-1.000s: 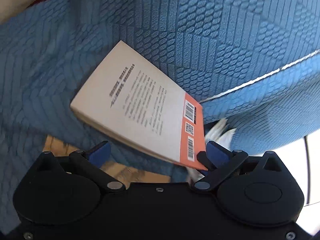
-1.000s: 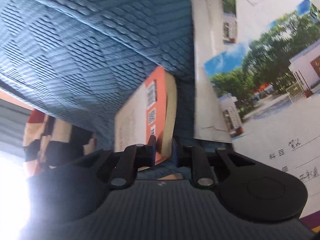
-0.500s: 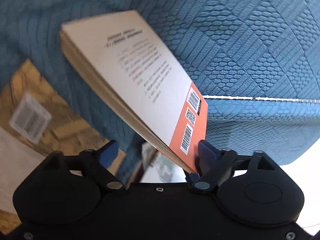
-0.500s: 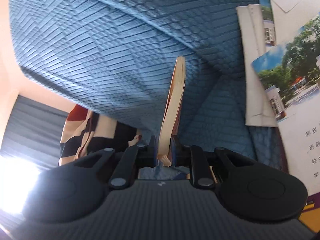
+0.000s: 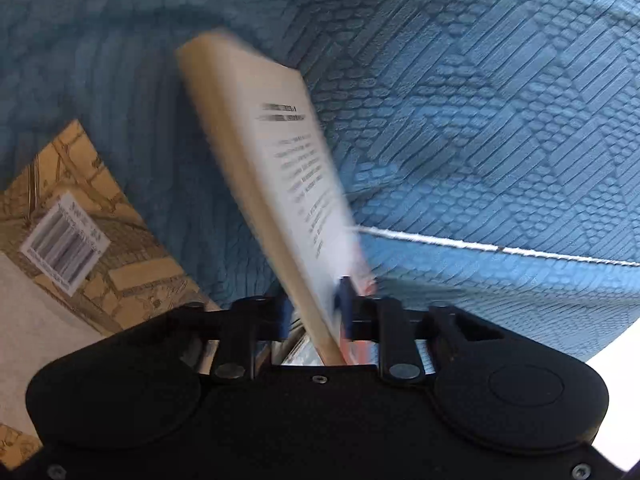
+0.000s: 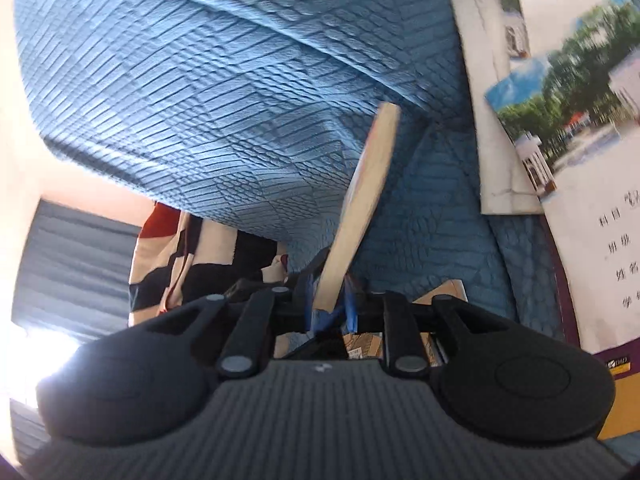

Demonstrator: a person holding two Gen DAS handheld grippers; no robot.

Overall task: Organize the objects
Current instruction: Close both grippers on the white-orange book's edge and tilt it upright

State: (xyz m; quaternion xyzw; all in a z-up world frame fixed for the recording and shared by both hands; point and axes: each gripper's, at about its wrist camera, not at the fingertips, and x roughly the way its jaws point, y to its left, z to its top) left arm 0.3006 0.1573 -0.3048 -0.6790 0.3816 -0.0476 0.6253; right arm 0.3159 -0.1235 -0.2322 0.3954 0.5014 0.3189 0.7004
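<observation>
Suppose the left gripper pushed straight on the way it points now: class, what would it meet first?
The book itself, which already stands between the closing jaws of the left gripper. Beyond it, probably the blue quilted sofa cushion, though depth is hard to judge in this blurred fisheye view.

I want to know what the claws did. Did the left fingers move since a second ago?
Yes. The left gripper fingers stood wide apart beside the book; now they are closing on it, with the blue sofa behind.

left gripper [image 5: 313, 314] now closing around book [image 5: 276, 168]
</observation>
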